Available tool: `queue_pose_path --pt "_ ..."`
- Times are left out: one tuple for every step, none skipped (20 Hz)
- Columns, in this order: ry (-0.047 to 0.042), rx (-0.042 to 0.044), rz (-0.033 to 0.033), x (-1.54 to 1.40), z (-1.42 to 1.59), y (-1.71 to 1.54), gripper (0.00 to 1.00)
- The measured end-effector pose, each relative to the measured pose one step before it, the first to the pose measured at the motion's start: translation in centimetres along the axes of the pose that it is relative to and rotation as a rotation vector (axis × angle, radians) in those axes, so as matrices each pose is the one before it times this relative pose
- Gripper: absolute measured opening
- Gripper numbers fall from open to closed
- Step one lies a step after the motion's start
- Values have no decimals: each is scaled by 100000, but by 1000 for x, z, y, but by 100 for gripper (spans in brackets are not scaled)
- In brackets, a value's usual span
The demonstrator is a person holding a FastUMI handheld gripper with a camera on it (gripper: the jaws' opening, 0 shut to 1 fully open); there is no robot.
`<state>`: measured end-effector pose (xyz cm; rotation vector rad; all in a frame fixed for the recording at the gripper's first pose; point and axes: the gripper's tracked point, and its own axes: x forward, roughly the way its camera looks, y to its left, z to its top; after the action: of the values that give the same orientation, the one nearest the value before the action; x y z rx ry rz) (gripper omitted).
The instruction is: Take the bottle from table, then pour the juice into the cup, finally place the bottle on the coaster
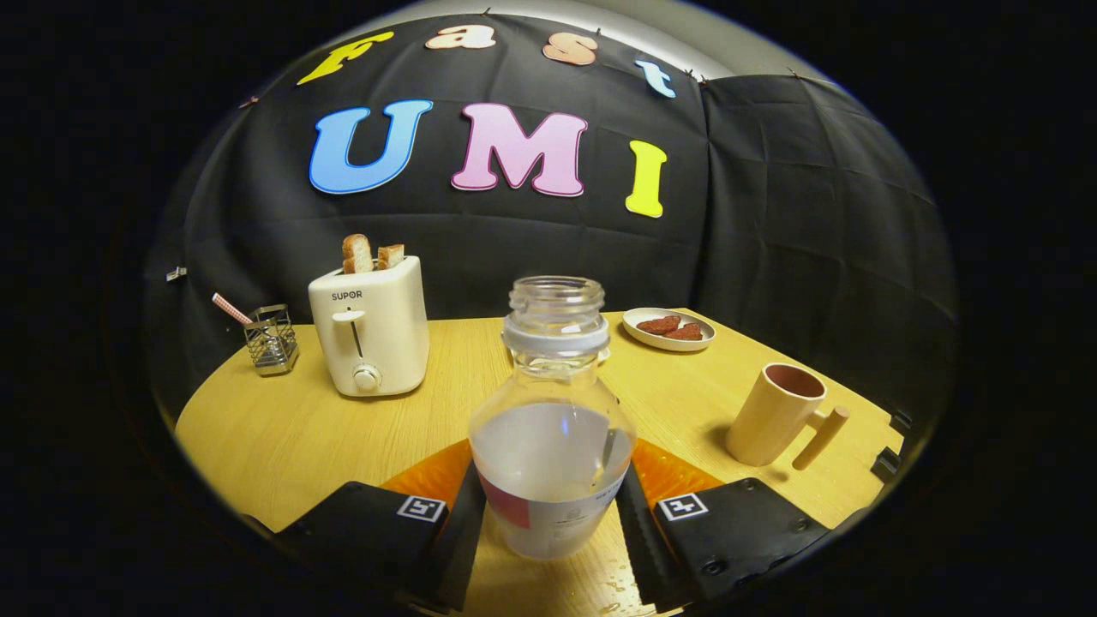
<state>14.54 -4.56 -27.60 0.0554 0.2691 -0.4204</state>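
Dim booth, sharp focus, fisheye-bent edges

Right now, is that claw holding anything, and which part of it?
Yes. The claw is shut on the uncapped bottle, one finger pressing each side of its lower body at the label.

1. Bottle [553,428]: upright, uncapped, fills the gap between the gripper [553,514] fingers, which close against its sides.
2. Cup [776,413]: right of centre, handle out; bare table [283,437] between it and the bottle.
3. Toaster [370,330], utensil caddy [271,339]: upper left, blocking that side.
4. Plate [668,329]: far centre-right.
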Motion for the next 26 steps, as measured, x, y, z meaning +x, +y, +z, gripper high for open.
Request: queue_pose_path --pt "80 571 640 -165 358 -20 74" --pt "404 293 651 -274 158 42 74" --pt "449 152 611 -207 276 -4 74" --pt "523 640 1197 -200 429 55 74" --pt "264 1311 1710 -268 393 219 74" --pt "355 1968 1728 -269 449 201 75" --pt "200 2659 2050 -363 513 279 74" --pt "188 3075 1480 -303 523 209 74" --pt "208 3272 1352 -310 617 76 74" --pt "23 3395 1560 -216 564 74 74" --pt "120 3644 1633 -118 618 112 74" --pt "147 3832 1413 -155 701 72 74" --pt "385 4400 1577 -152 667 -61 74" --pt "436 4725 1408 -128 575 -215 74" --pt "506 4774 894 47 639 -275 74" --pt "734 4841 723 96 517 -320 74" --pt "1106 5040 164 135 416 -548 74" --pt "844 5109 190 36 385 -420 74" --pt "283 4582 -139 171 591 -523 74" --pt "526 4545 -42 74 411 -610 74" --pt "635 3915 -74 47 367 -635 74" --pt "1024 3710 138 61 303 -635 74" --pt "907 3475 -105 36 429 -616 74" --pt "834 3025 180 -174 178 -656 74" --pt "484 2524 -720 121 467 -696 74" --pt "68 1654 -814 257 468 -843 74"
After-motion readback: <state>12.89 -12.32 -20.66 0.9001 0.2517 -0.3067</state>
